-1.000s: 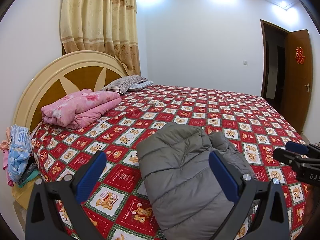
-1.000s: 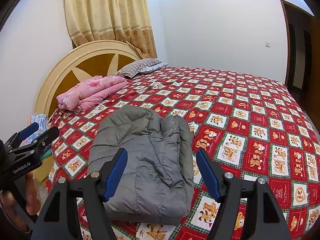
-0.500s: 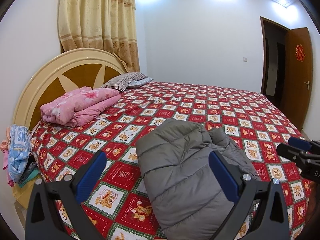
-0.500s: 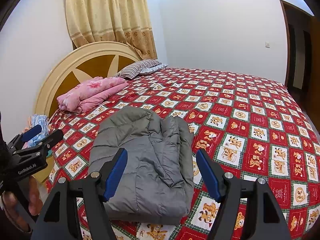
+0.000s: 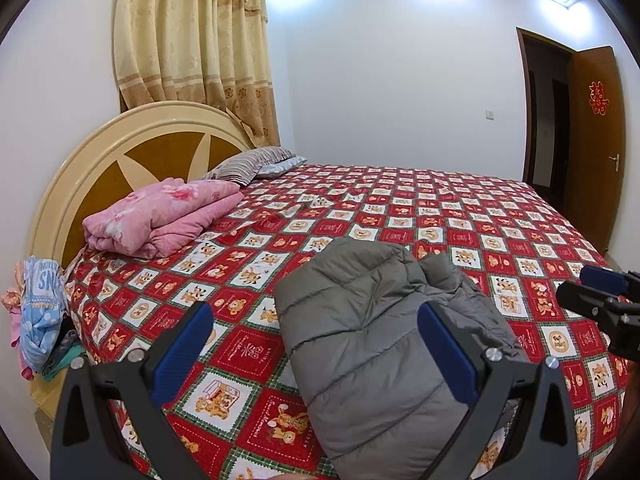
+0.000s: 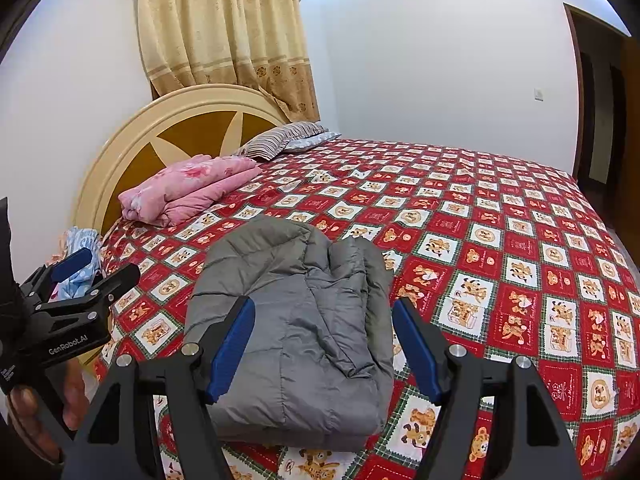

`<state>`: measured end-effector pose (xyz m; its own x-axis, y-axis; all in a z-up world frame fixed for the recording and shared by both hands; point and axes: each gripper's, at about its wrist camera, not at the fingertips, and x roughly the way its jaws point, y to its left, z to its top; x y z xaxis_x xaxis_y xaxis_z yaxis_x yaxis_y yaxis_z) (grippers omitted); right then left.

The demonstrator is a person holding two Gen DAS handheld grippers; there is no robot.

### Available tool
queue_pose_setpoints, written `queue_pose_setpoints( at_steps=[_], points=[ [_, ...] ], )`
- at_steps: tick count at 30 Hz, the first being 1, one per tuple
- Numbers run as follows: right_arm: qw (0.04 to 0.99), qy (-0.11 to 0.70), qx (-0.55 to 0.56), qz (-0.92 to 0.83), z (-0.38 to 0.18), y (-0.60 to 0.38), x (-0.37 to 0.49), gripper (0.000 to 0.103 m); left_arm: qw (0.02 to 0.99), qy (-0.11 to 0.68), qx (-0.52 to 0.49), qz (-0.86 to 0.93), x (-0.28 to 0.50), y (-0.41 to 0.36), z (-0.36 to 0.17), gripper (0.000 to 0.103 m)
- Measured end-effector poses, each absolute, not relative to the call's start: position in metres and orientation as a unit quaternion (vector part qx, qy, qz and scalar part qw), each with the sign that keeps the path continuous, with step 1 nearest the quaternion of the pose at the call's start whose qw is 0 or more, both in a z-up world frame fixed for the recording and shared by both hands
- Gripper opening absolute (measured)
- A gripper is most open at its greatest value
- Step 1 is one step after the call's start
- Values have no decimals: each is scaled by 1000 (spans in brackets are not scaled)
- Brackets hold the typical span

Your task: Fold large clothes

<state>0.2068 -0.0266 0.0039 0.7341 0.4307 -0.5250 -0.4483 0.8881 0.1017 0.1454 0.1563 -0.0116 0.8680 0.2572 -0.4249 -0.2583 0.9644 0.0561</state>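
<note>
Grey and puffy, the jacket [image 6: 296,328] lies folded near the front edge of the bed [image 6: 500,240], and we hold our left gripper [image 5: 316,344] and right gripper [image 6: 324,344] above it, both wide apart and empty. Such slippery padding could spring open if we let it be or nudge it. A pink blanket [image 5: 160,216] and pillows [image 5: 252,162] sit well apart; nothing blocks us.

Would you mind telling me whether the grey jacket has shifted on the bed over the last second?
No. The grey jacket lies folded over the same bear squares of the bedspread, equally far from the pink quilt.
</note>
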Motion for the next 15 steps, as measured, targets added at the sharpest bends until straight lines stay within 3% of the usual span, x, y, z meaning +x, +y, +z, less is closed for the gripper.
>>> queue_pose_setpoints(
  at_steps=[15],
  points=[
    [930,283,-14,235,-3,-30,208,71,965,222,2,138,150,154,-16,103]
  ],
)
